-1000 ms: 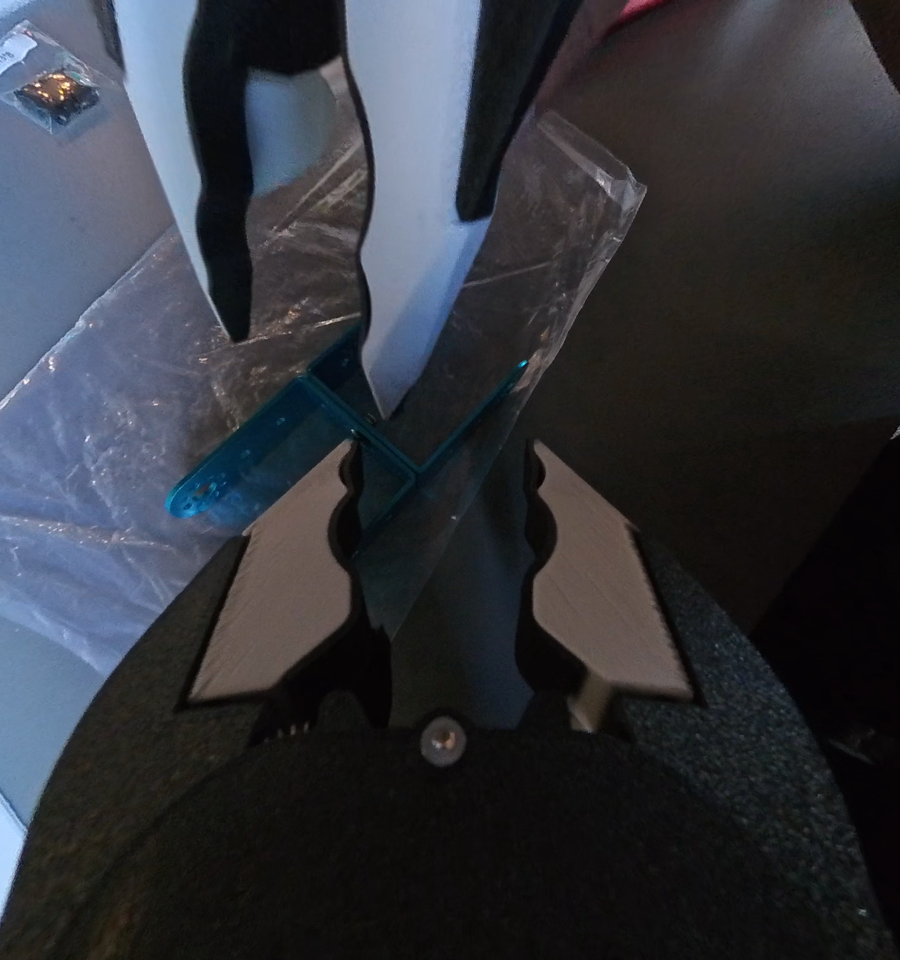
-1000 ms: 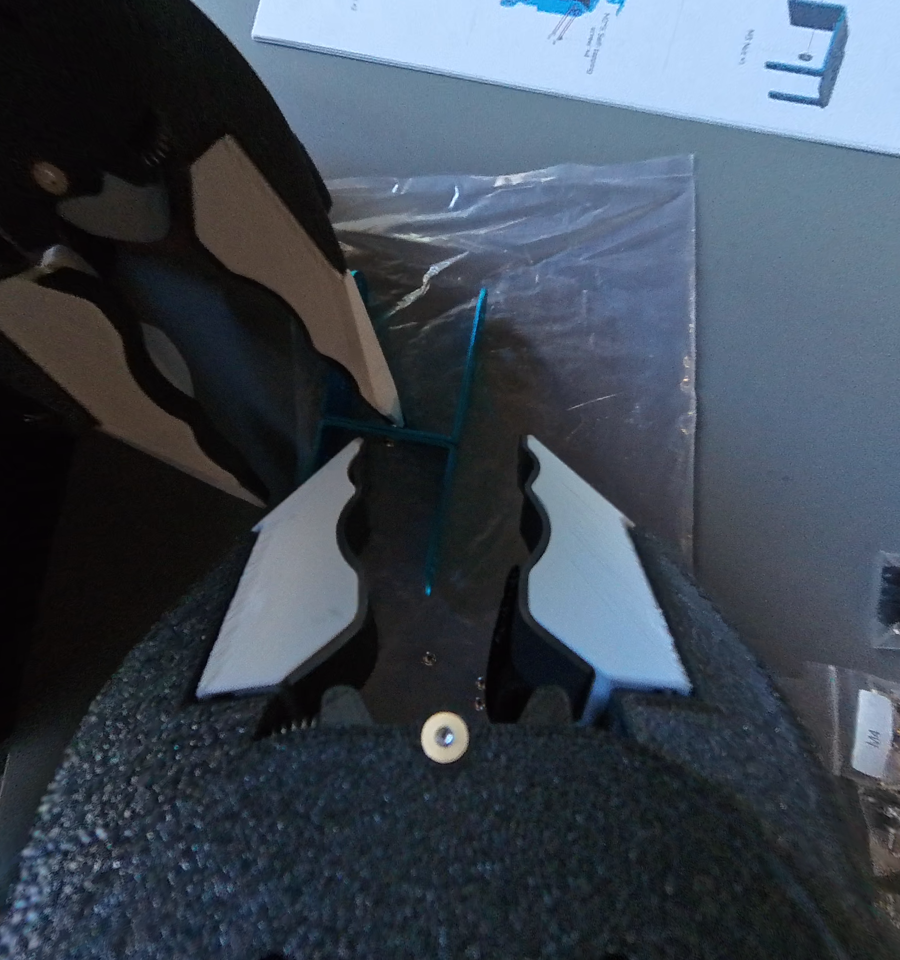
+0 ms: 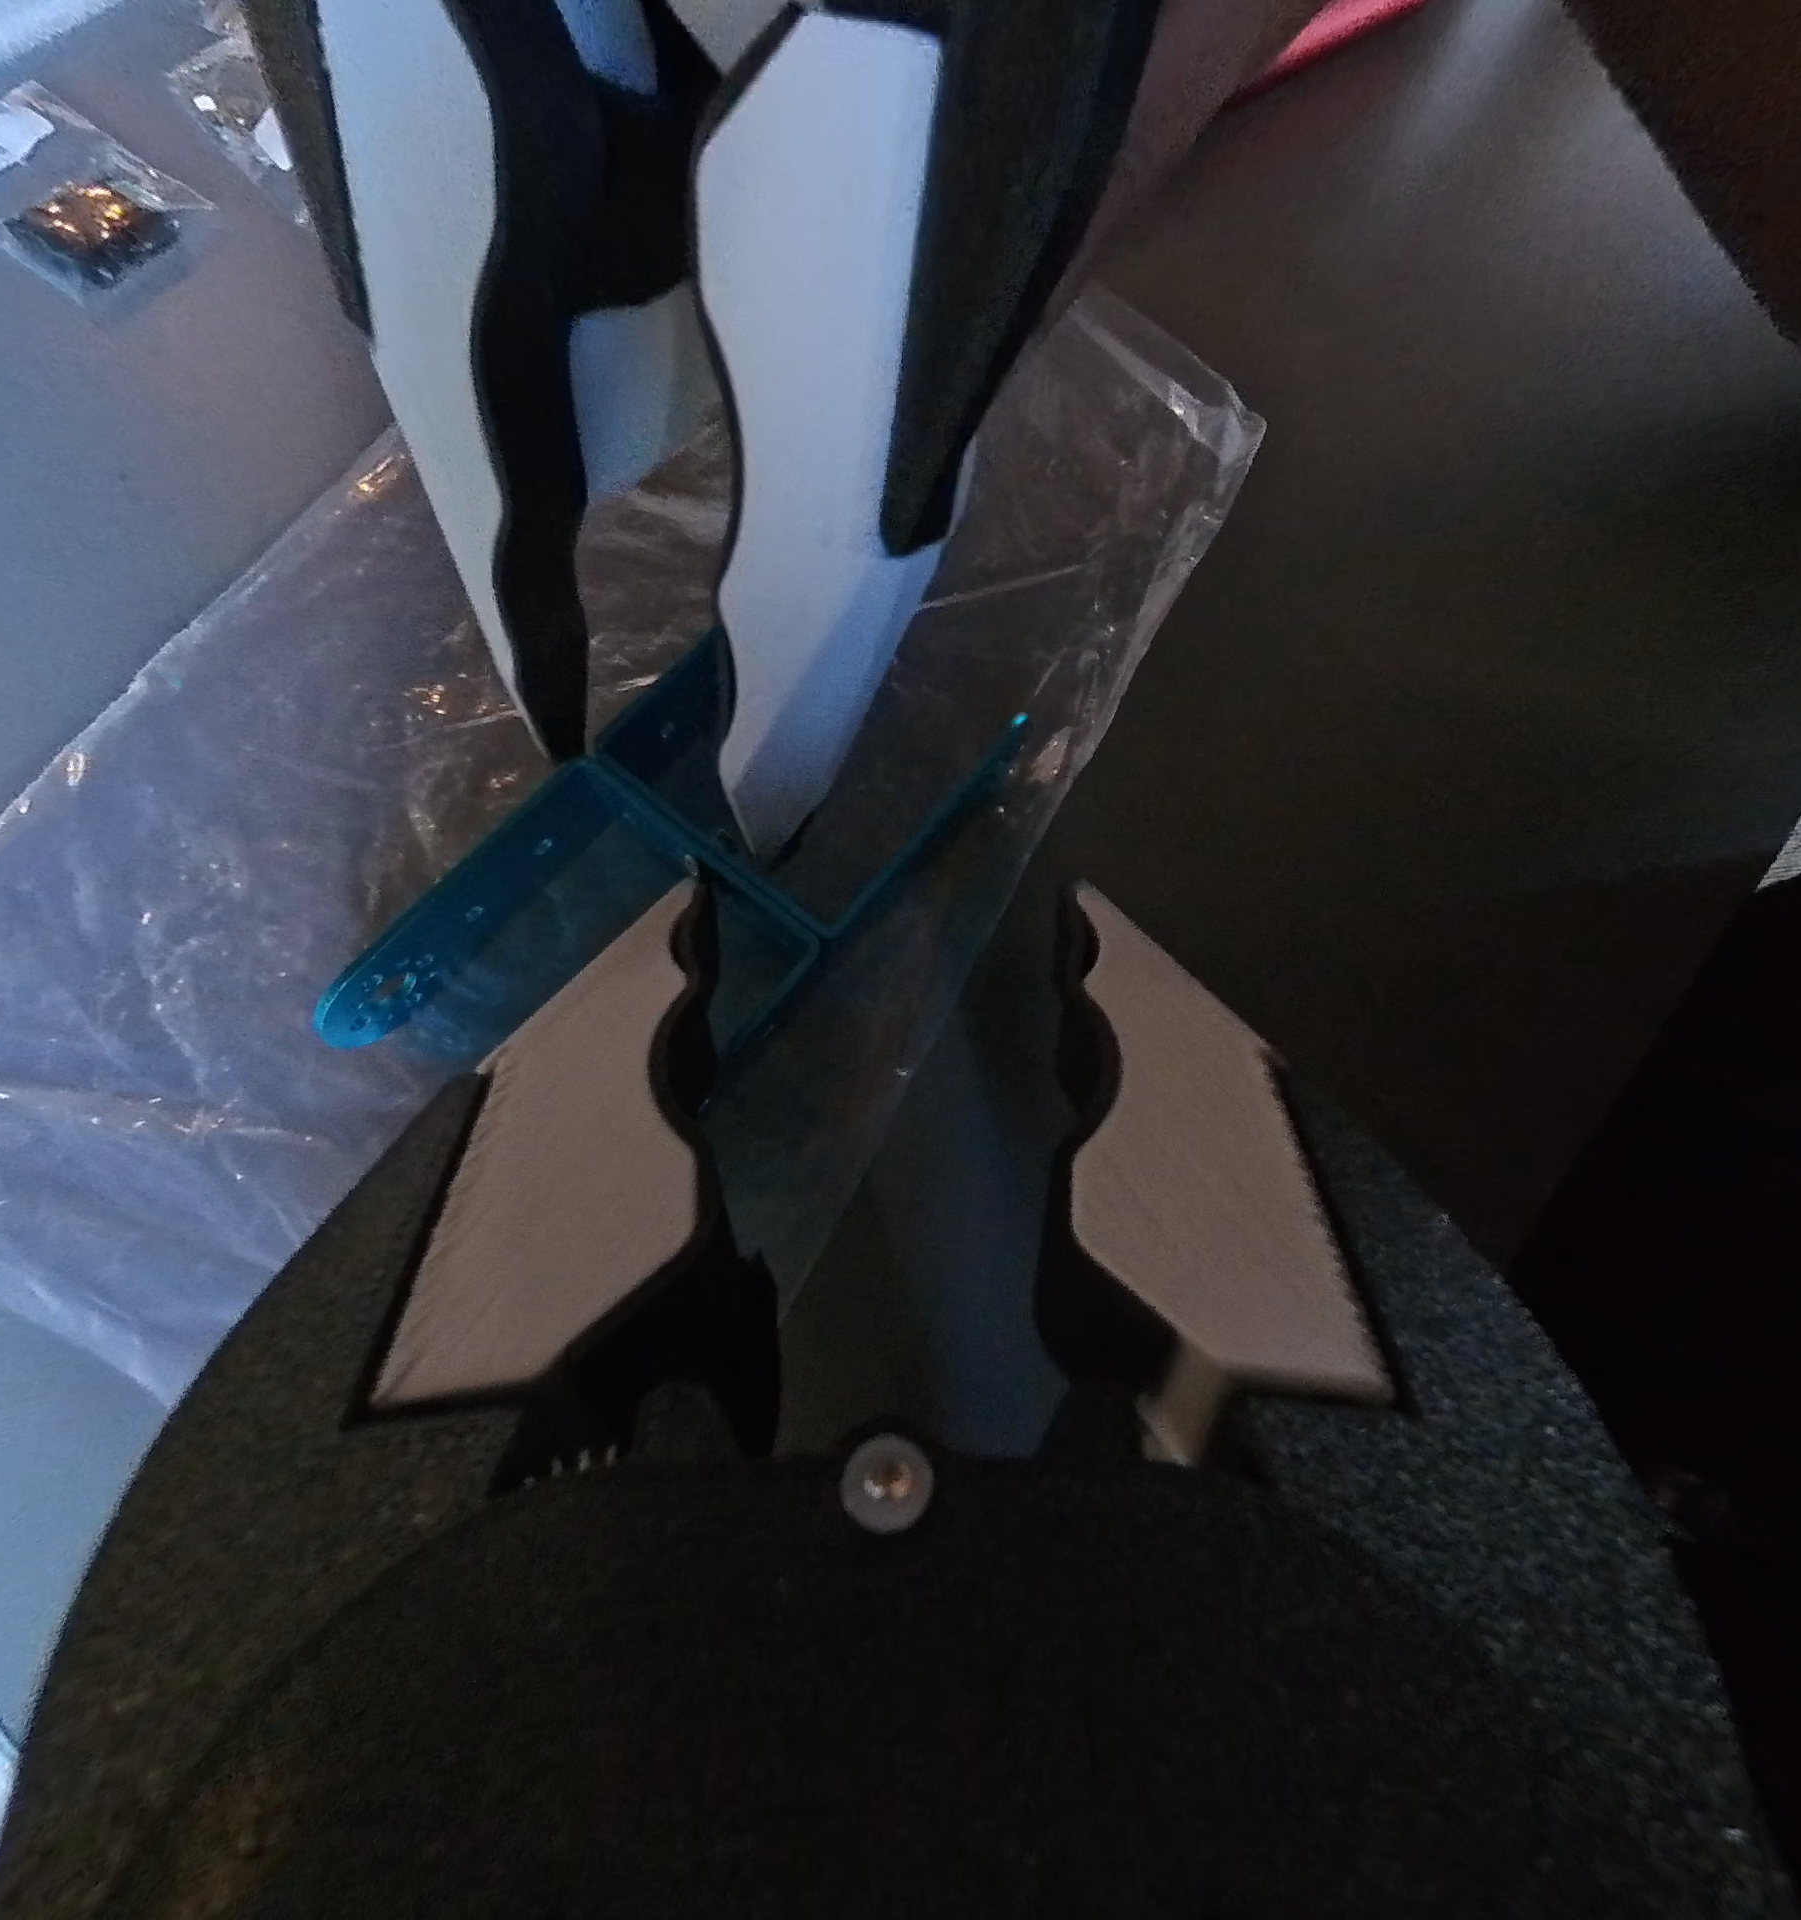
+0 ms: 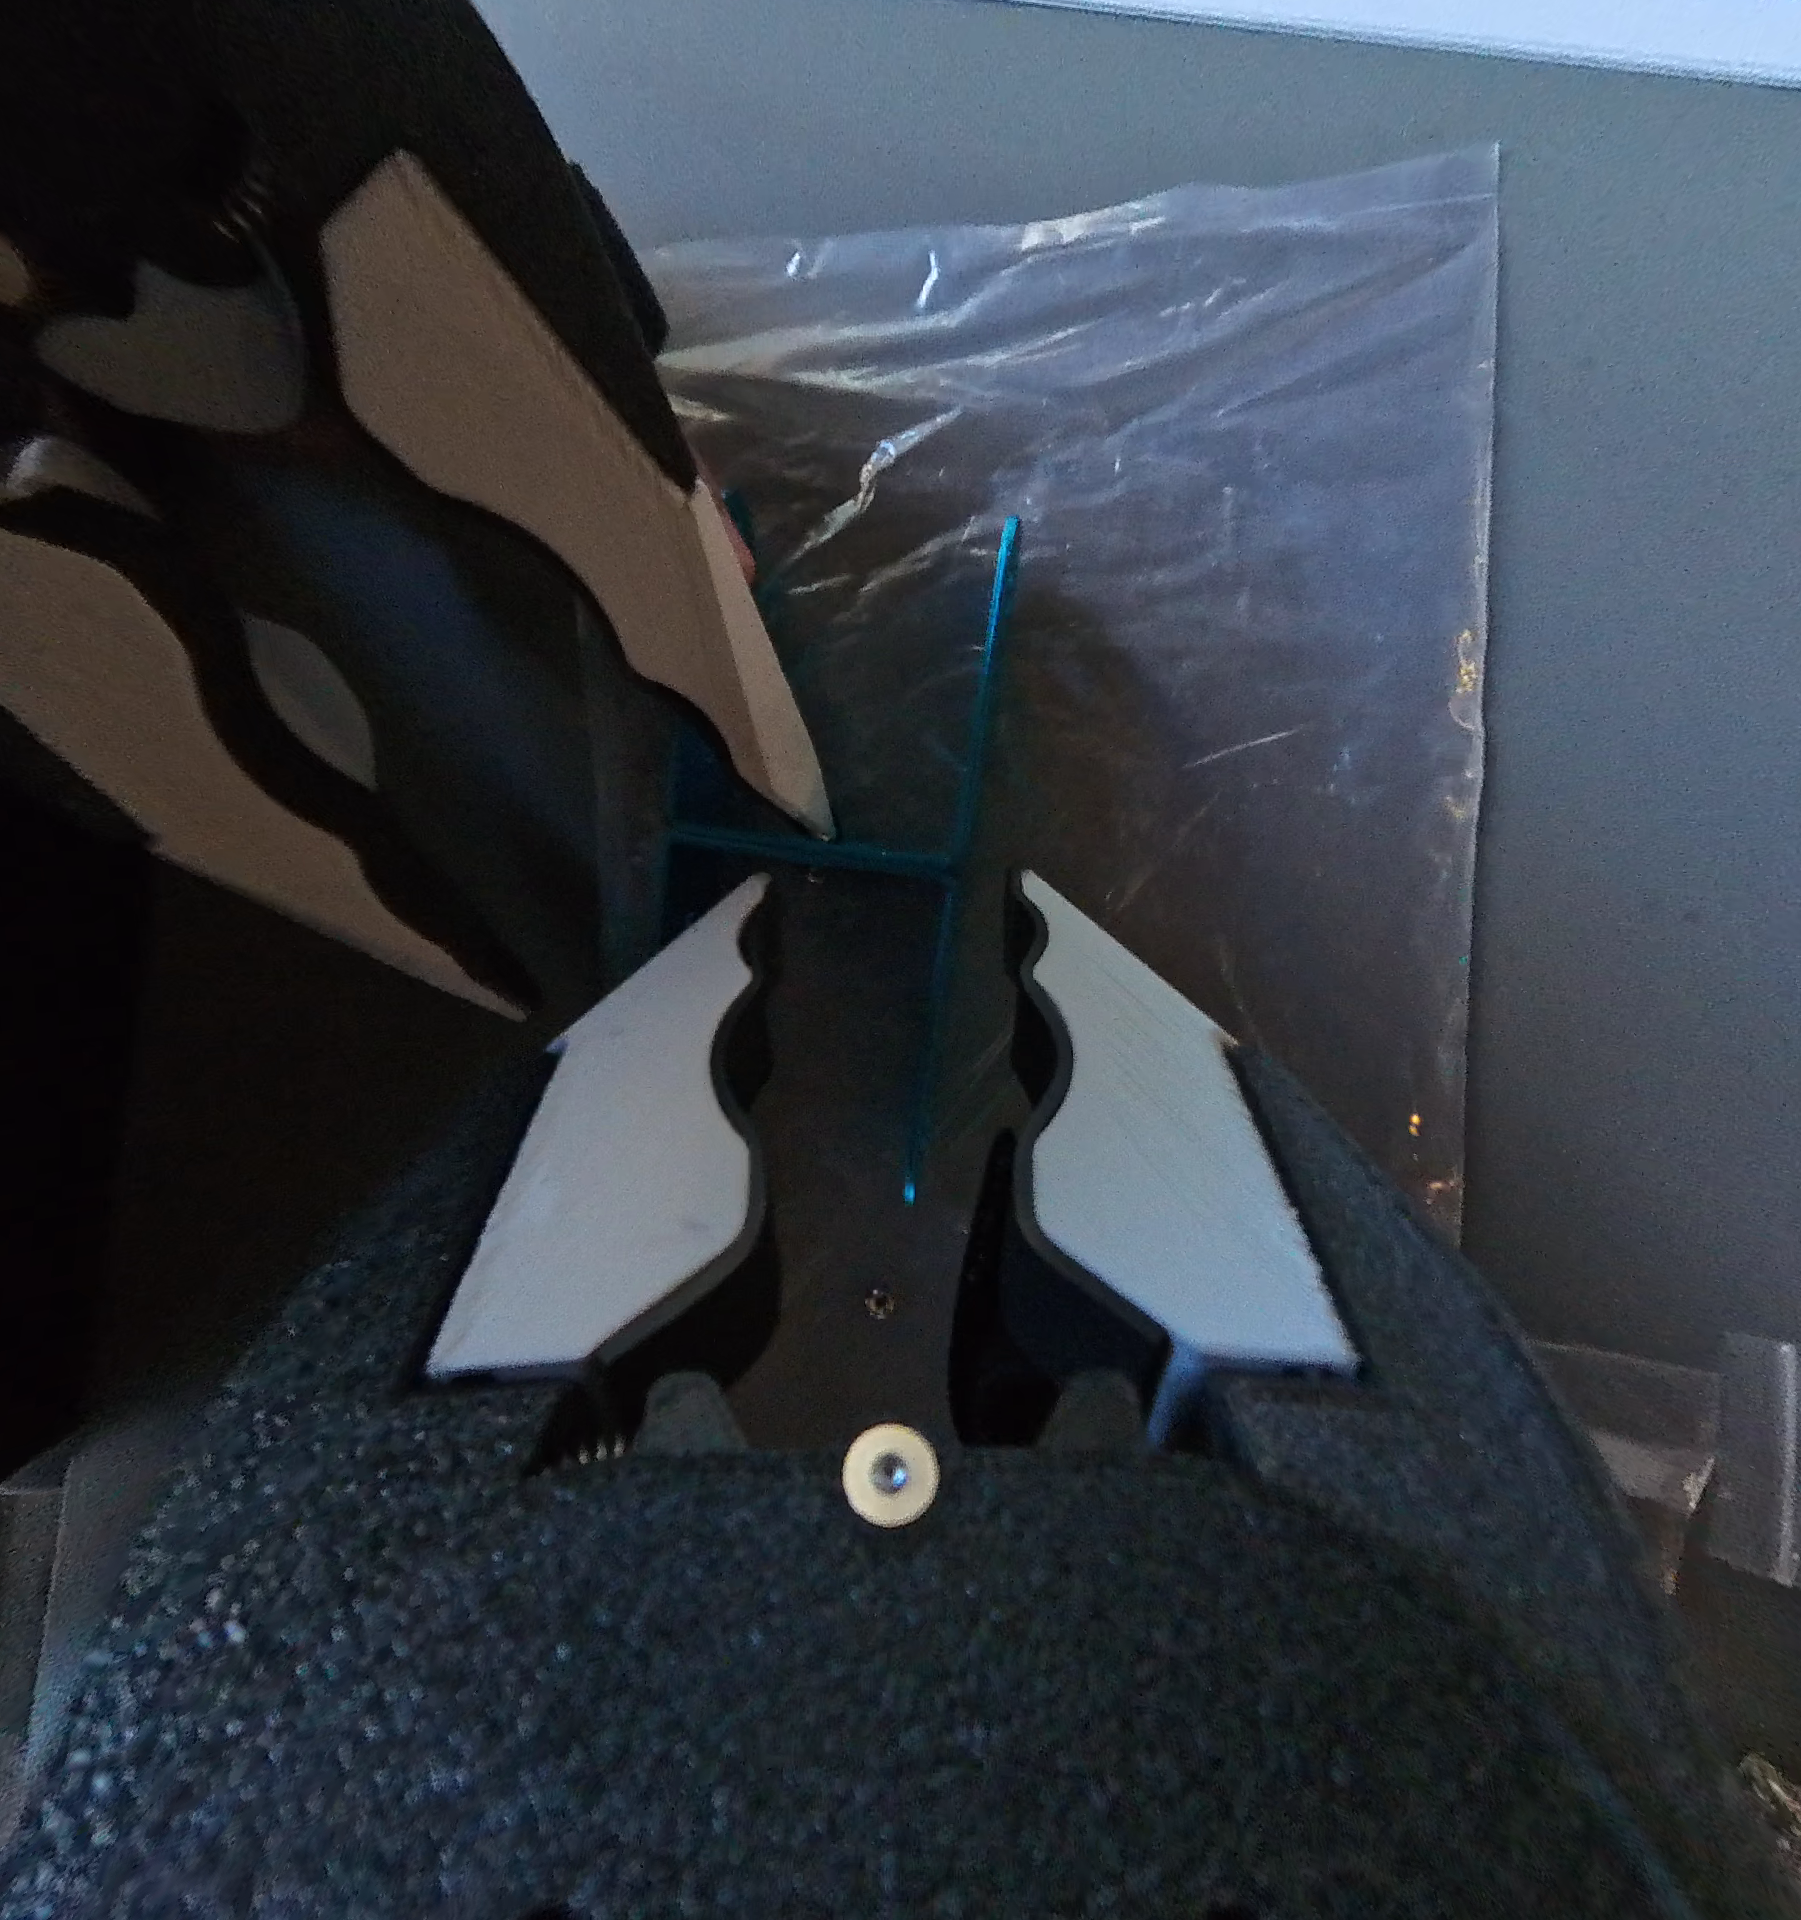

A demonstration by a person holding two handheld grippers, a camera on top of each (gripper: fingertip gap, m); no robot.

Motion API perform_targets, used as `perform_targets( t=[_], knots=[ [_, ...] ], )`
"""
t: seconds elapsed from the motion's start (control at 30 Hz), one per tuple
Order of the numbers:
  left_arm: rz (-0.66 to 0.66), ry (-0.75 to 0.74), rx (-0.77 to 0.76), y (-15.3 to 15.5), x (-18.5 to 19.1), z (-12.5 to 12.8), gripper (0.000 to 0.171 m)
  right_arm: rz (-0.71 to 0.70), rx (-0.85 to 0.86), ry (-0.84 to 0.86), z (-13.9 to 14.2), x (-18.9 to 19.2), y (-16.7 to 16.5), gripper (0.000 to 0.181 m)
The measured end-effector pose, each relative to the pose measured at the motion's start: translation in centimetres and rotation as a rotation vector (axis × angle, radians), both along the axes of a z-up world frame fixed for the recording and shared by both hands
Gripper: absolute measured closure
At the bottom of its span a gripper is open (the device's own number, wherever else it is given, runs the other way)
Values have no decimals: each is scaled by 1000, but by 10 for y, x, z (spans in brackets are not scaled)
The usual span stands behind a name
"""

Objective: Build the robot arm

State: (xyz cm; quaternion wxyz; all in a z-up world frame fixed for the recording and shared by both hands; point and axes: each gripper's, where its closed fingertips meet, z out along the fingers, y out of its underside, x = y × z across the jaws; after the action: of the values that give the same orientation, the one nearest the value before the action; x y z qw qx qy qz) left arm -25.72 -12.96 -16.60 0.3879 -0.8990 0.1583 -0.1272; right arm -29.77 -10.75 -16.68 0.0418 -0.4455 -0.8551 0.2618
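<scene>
A teal metal bracket (image 3: 605,883) (image 4: 963,831) stood on a clear plastic bag (image 3: 200,914) (image 4: 1239,499) on the grey bench (image 4: 1654,623), between both grippers. The left gripper (image 3: 880,894) (image 4: 667,914) and right gripper (image 4: 891,878) (image 3: 657,769) each had jaws apart, tips meeting at the bracket's crosspiece. Small packets (image 3: 75,223) lay well apart.

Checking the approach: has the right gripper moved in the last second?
Yes: the right gripper went closer to the bag, which looms larger, and the paper nearly leaves the top.
</scene>
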Motion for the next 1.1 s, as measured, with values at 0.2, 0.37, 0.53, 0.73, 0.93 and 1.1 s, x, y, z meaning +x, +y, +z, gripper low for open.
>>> perform_targets(
  t=[0.2,0.37,0.53,0.73,0.93,1.1],
  knots=[
    [1,8,5,0,0,0,106,-25,-21,20,11,0,8,147],
    [-5,13,6,-1,0,0,106,-34,-65,7,15,2,7,139],
    [-8,13,8,0,1,0,106,-2,-43,-33,0,3,-1,144],
    [-12,14,9,0,1,0,106,-16,-83,-36,3,3,-1,152],
    [-7,10,12,0,1,0,107,-28,-142,-37,7,2,1,152],
    [-1,0,11,3,1,1,106,-36,-111,-57,6,4,1,141]
  ],
)
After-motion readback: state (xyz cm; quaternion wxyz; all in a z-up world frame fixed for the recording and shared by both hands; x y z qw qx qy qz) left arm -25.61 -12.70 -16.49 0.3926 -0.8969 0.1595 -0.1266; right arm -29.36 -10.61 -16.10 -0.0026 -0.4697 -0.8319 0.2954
